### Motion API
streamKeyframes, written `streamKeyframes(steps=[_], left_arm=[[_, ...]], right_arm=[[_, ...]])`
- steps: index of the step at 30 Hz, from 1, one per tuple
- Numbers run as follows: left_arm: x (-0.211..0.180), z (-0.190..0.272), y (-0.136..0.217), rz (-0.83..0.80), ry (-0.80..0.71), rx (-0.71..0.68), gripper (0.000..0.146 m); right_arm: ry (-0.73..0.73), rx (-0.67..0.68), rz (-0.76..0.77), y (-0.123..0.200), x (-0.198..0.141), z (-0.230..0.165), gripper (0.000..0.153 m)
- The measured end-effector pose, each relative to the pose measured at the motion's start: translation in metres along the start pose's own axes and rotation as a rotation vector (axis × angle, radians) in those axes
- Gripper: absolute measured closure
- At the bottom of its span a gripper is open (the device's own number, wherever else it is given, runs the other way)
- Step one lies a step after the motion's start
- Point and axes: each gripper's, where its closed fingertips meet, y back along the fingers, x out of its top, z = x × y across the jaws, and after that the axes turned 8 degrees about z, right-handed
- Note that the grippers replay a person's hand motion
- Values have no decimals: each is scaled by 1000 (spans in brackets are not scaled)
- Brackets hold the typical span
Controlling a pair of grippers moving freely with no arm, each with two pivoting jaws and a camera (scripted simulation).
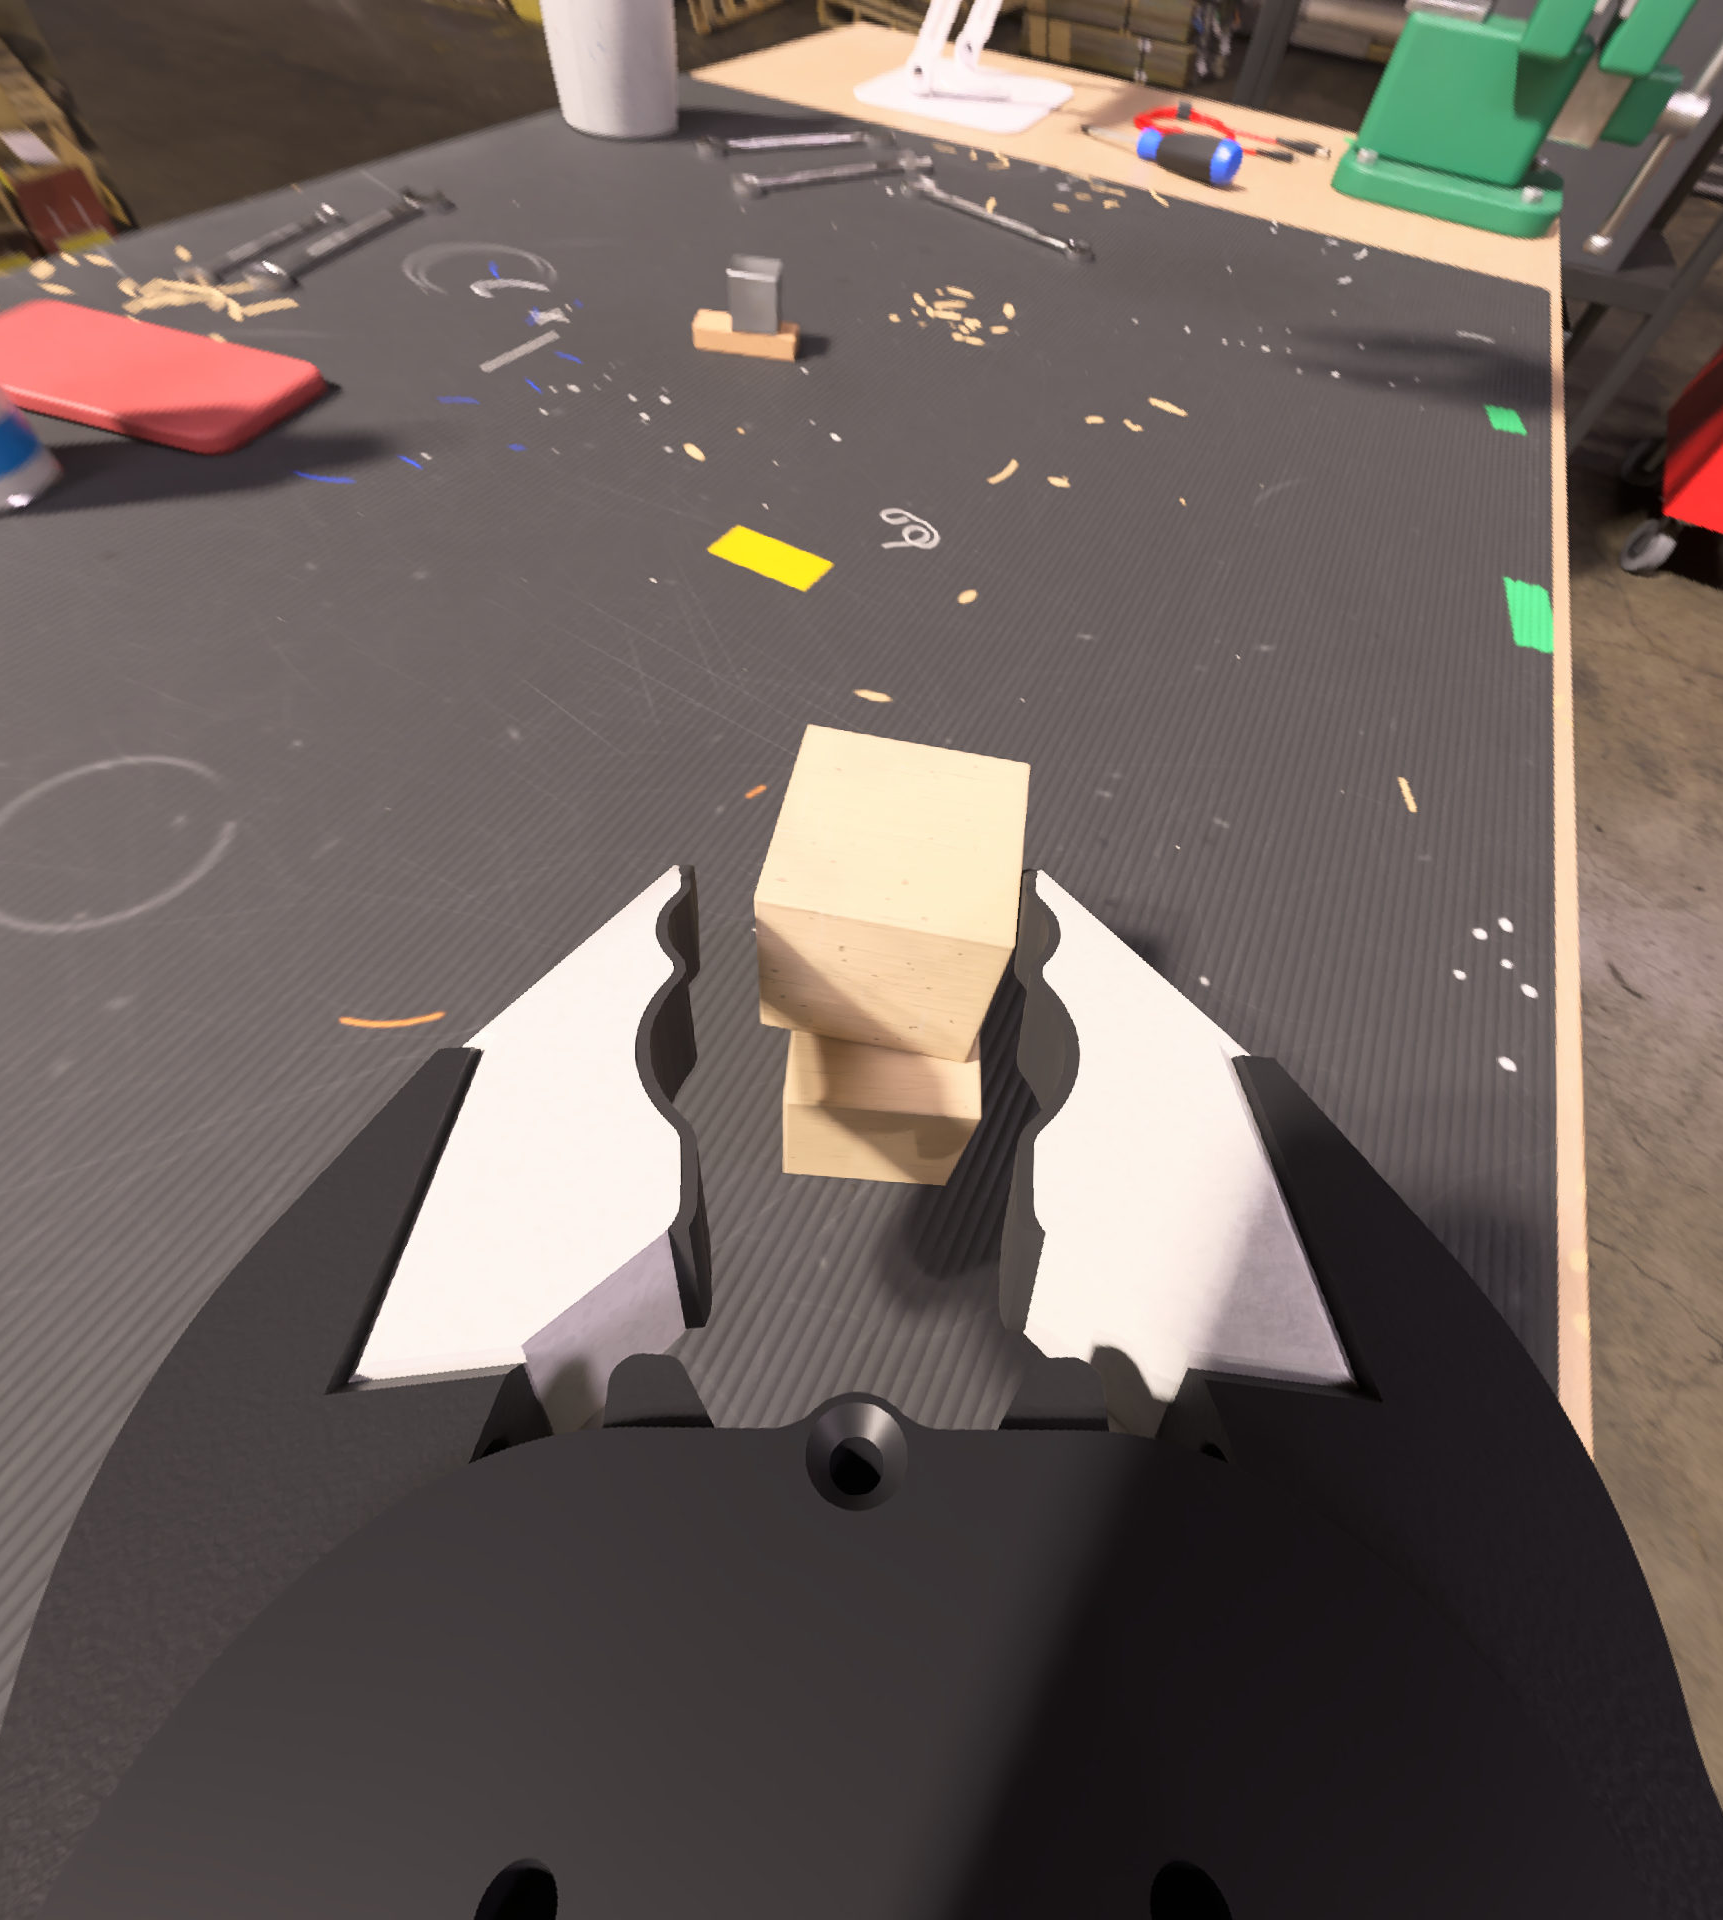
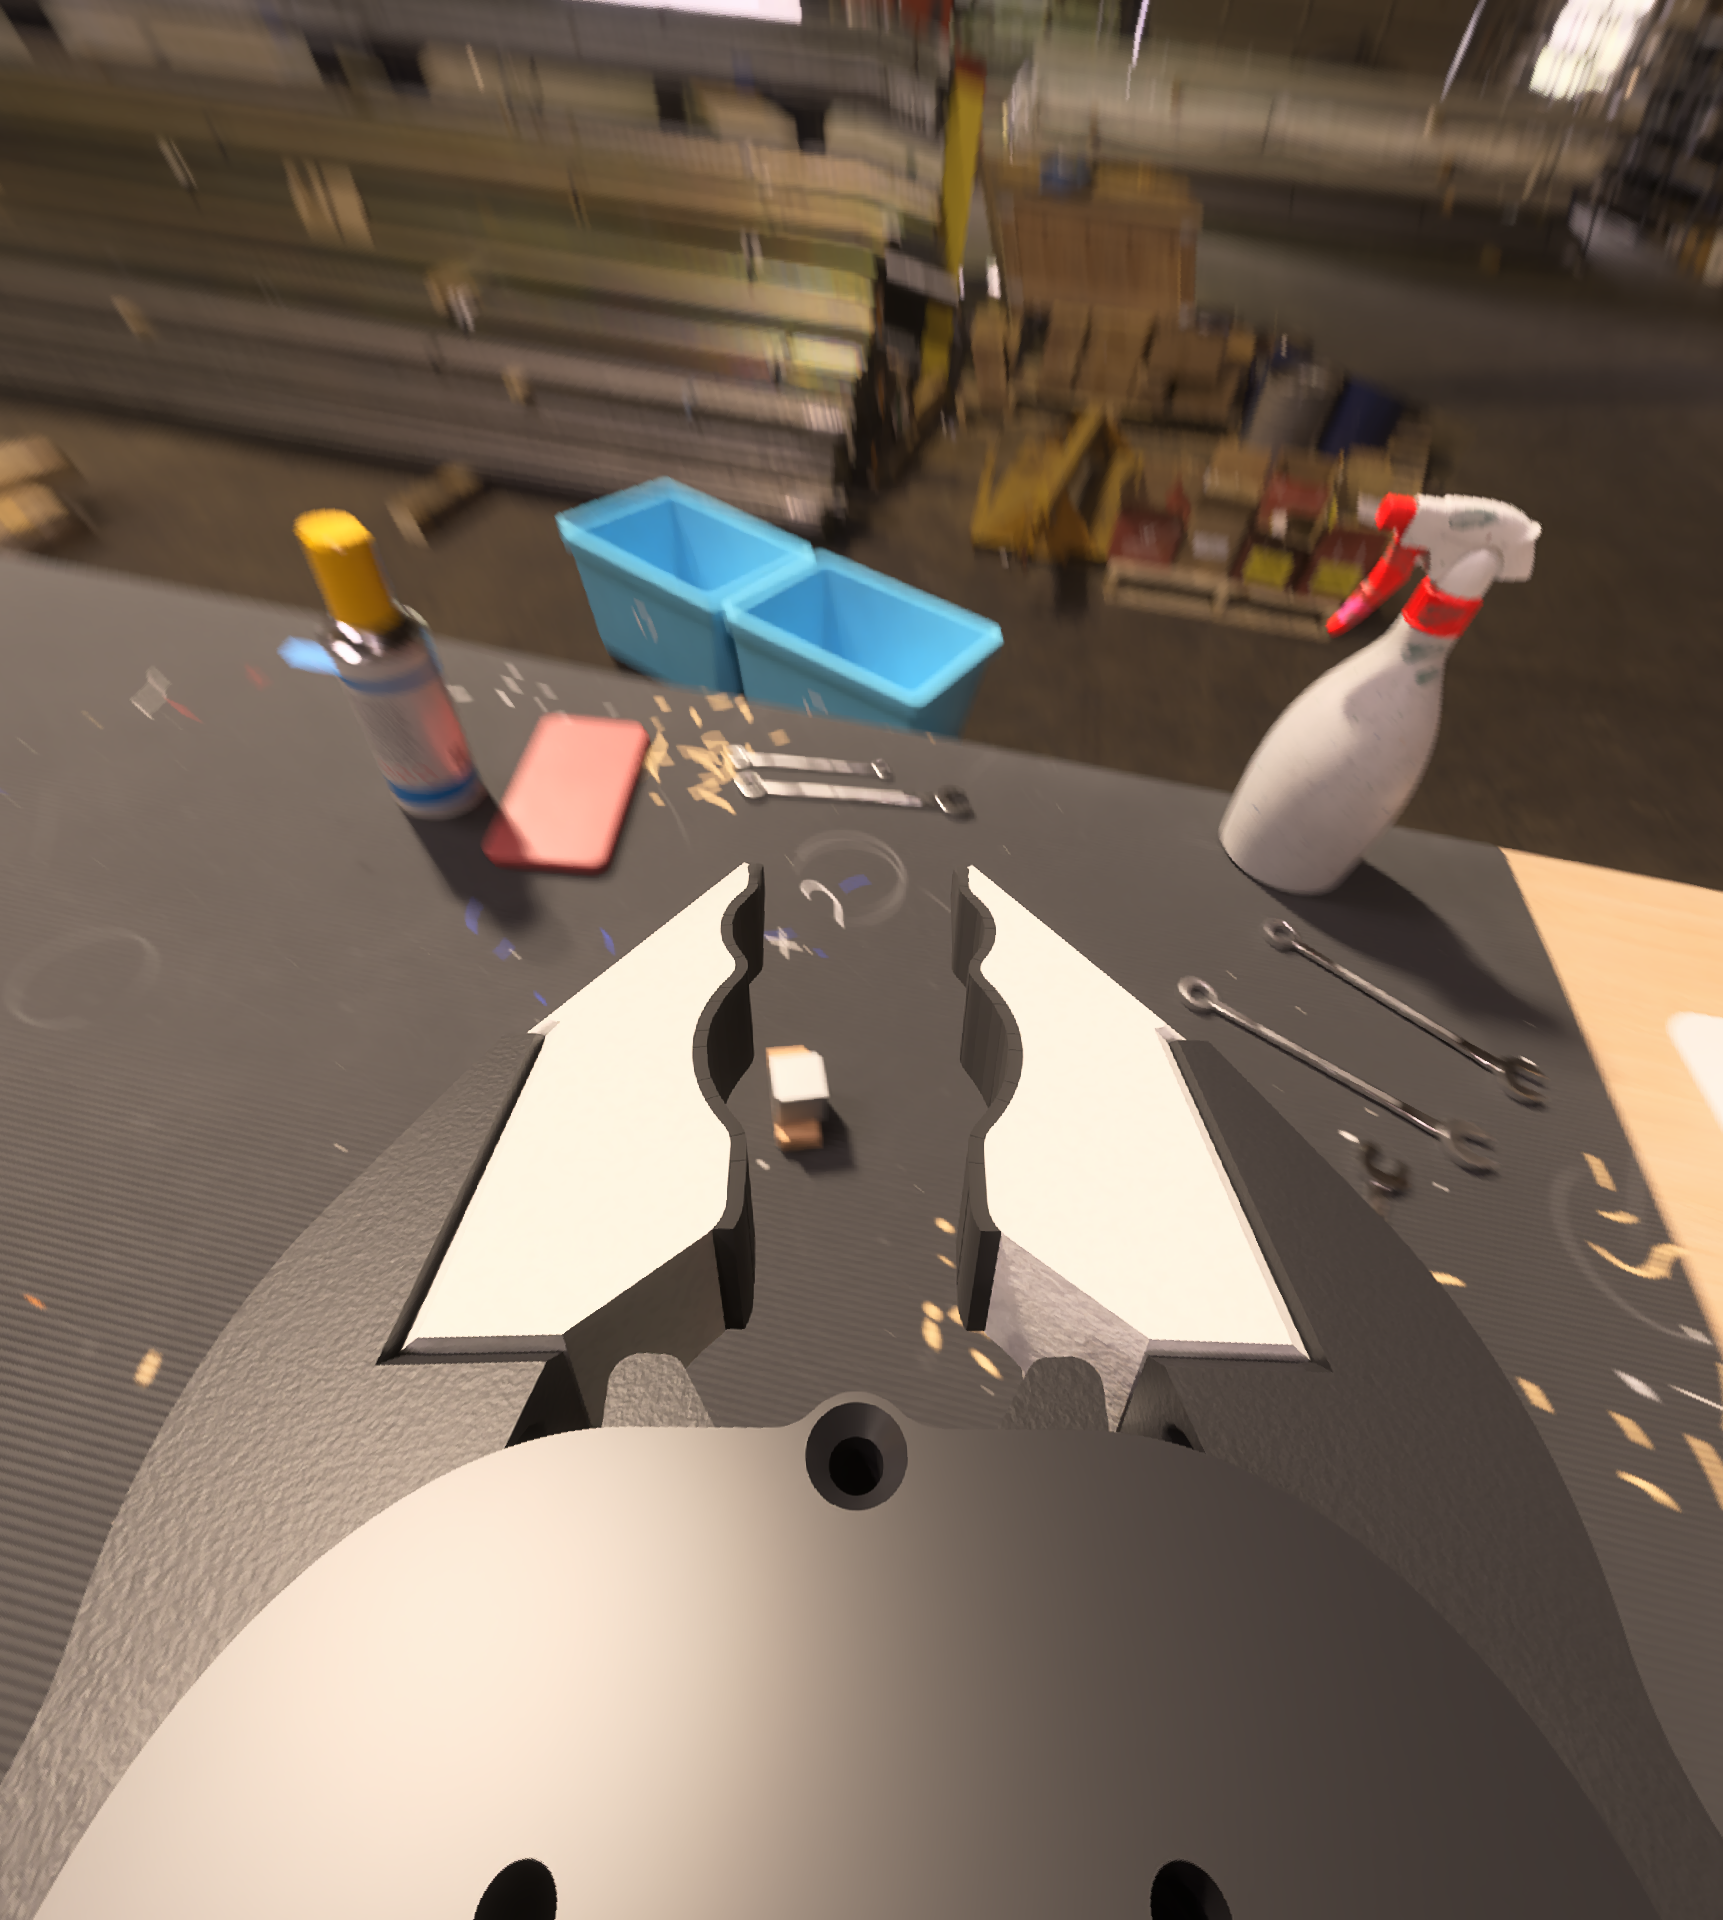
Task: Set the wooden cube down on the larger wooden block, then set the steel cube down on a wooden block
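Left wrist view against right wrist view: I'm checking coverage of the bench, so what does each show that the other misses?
Only the left wrist view shows the wooden cube on the larger wooden block between the open left gripper, plus the green vise and yellow tape patch.

Only the right wrist view shows the blue bins, spray bottle, yellow-capped can and open right gripper.

Both show the steel cube on a small wooden block, and the red pad.
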Motion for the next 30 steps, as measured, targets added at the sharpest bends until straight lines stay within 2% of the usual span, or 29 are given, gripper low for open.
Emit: streamKeyframes(steps=[2, 4, 7, 10, 12, 14, 17, 21, 25, 30], left_arm=[[6, -6, 6, 28, -12, 32, 84], [12, -15, 13, 46, -23, 73, 84], [22, -30, 25, 64, 9, 134, 85], [35, -56, 41, 64, 130, 221, 86], [48, -80, 53, 63, 229, 264, 86], [57, -119, 64, 47, 298, 377, 87], [60, -188, 70, -81, 361, 550, 89], [59, -284, 58, -247, 413, 682, 89], [36, -365, 40, -446, 495, 802, 84], [2, -420, 26, -589, 583, 909, 82]], right_arm=[[-58, 24, 103, 16, -15, -20, 114], [-86, 80, 94, 25, -61, -48, 109], [-137, 62, 53, 37, -143, -81, 106], [-137, 23, 40, 46, -190, -102, 101], [-123, 29, 10, 48, -200, -111, 94], [-120, 40, 22, 46, -201, -117, 93], [-114, 63, 4, 43, -204, -124, 93], [-92, 101, -13, 42, -205, -132, 95], [-80, 135, -20, 44, -205, -139, 95], [-75, 159, -26, 46, -207, -140, 97]])
